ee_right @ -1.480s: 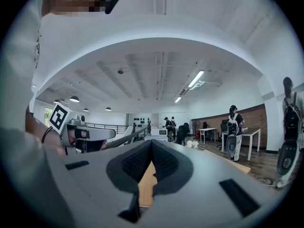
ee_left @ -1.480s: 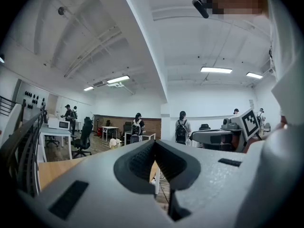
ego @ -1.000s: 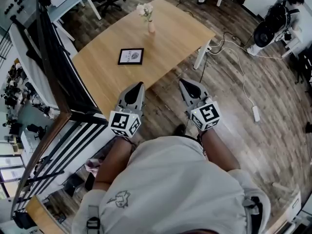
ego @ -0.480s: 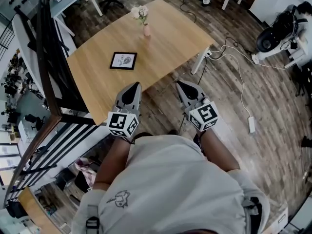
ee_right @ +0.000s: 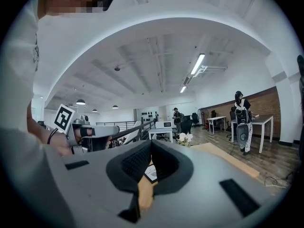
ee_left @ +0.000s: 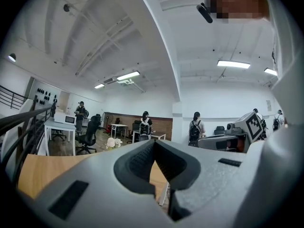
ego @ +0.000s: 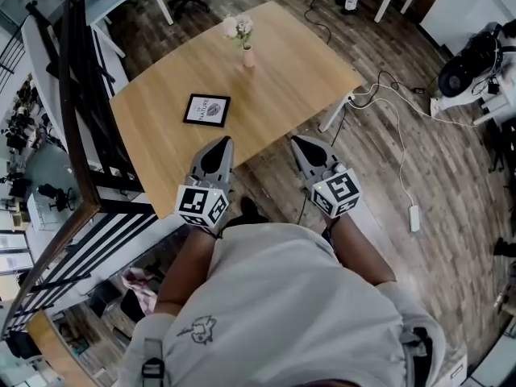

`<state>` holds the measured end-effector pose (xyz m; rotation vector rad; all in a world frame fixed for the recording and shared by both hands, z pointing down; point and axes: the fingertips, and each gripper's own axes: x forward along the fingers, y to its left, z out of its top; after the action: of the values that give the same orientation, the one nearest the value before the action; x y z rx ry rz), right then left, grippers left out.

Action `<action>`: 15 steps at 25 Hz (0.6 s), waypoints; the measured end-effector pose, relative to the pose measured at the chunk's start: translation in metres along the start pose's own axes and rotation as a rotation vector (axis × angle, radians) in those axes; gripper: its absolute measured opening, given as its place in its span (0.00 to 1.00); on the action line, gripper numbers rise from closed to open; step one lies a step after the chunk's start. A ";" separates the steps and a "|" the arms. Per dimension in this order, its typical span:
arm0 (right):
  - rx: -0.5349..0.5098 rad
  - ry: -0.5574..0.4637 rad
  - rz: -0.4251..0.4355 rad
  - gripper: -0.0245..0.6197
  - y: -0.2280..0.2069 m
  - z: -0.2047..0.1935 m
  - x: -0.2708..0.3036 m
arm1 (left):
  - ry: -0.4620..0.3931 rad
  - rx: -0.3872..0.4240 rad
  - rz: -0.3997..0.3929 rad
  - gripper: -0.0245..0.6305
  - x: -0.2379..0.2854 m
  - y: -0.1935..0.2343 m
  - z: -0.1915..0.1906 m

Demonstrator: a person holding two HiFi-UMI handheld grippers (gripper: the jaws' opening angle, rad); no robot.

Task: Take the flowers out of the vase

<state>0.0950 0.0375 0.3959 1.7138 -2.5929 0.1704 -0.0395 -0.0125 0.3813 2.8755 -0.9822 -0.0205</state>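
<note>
Wooden table (ego: 298, 79) bears vase (ego: 249, 57) — flowers (ego: 239, 28) inside.

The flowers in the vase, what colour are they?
White or very pale. The flowers show best in the head view, in a pinkish vase.

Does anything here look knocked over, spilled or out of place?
Nothing looks spilled or broken. The vase stands upright on the table with its flowers in it. The small framed picture seems to lie flat rather than stand, and a white extension lead trails loose across the floor beside the table.
</note>
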 end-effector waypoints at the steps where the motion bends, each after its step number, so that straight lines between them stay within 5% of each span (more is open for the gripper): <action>1: 0.000 0.002 -0.002 0.05 -0.003 0.001 0.008 | -0.004 -0.002 -0.003 0.04 0.006 0.008 0.002; 15: 0.000 -0.013 -0.067 0.05 -0.040 0.022 0.116 | -0.005 0.039 -0.082 0.04 0.068 0.103 0.024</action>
<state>0.0865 -0.0866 0.3867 1.8054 -2.5398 0.1574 -0.0490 -0.1372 0.3692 2.9511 -0.8741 -0.0160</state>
